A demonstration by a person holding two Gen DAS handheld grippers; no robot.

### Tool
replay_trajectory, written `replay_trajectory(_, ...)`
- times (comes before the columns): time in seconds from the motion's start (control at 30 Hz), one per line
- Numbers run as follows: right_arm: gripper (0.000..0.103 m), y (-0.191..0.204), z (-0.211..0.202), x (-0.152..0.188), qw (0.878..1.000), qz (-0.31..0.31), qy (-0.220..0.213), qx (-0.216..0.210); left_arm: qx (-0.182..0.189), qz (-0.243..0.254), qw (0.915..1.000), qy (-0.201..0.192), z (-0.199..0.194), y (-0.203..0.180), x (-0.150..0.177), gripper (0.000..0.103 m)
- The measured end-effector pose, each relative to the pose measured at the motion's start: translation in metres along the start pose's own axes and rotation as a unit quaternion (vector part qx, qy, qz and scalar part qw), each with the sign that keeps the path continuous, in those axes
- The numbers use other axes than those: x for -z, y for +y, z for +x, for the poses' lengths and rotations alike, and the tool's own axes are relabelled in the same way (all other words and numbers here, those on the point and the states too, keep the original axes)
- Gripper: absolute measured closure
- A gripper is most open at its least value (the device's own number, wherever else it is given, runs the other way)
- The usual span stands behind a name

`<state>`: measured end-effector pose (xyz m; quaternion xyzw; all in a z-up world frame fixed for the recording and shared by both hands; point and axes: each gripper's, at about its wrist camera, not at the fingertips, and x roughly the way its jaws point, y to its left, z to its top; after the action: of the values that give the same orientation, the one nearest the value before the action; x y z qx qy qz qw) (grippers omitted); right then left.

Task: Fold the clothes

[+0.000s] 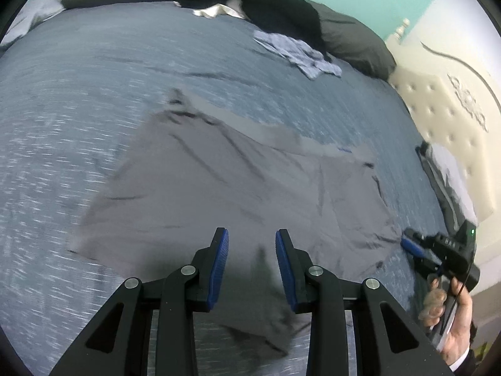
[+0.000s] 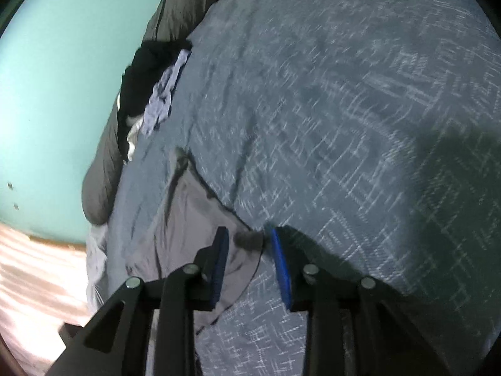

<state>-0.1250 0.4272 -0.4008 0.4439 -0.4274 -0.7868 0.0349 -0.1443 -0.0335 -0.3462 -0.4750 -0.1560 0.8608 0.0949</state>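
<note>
A grey garment (image 1: 225,188) lies spread and creased on the blue-grey bedspread (image 1: 78,94). My left gripper (image 1: 252,241) is open and empty above the garment's near edge. My right gripper (image 2: 247,238) is open over the garment's corner (image 2: 194,219), with cloth between the fingers; nothing is gripped. The right gripper also shows in the left wrist view (image 1: 413,246) at the garment's right edge, held by a hand. Both views are motion-blurred.
A crumpled light-blue garment (image 1: 297,53) and a black garment (image 1: 281,6) lie near dark grey pillows (image 1: 353,40) at the far side. A cream tufted headboard (image 1: 444,119) stands right. The bed edge and wooden floor (image 2: 37,266) show left in the right wrist view.
</note>
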Motion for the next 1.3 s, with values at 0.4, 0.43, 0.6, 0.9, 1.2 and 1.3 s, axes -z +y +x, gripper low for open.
replay_trajectory(0.4, 0.087, 0.010, 0.010, 0.000, 0.995, -0.084, -0.008, 0.043, -0.066, -0.082, 0.9941, -0.027, -0.033, 0.097, -0.001, 0.063)
replay_trajectory(0.43, 0.092, 0.010, 0.012, 0.000, 0.996, -0.084, -0.009, 0.042, -0.070, -0.087, 0.9934, -0.025, -0.032, 0.102, 0.000, 0.063)
replay_trajectory(0.6, 0.100, 0.011, 0.010, 0.000, 0.997, -0.075, -0.020, 0.029, -0.079, -0.096, 0.9922, -0.014, -0.025, 0.114, 0.005, 0.063)
replay_trajectory(0.9, 0.100, 0.005, 0.000, -0.006, 1.000, -0.010, -0.004, 0.022, -0.082, -0.098, 0.9918, -0.005, -0.020, 0.117, 0.009, 0.063)
replay_trajectory(1.2, 0.100, -0.023, 0.003, -0.009, 0.997, 0.068, 0.019, 0.006, -0.079, -0.098, 0.9920, -0.001, -0.005, 0.115, 0.000, 0.063)
replay_trajectory(1.3, 0.100, -0.024, 0.005, -0.010, 0.998, 0.066, 0.018, 0.012, -0.078, -0.102, 0.9918, 0.003, -0.001, 0.117, -0.001, 0.063)
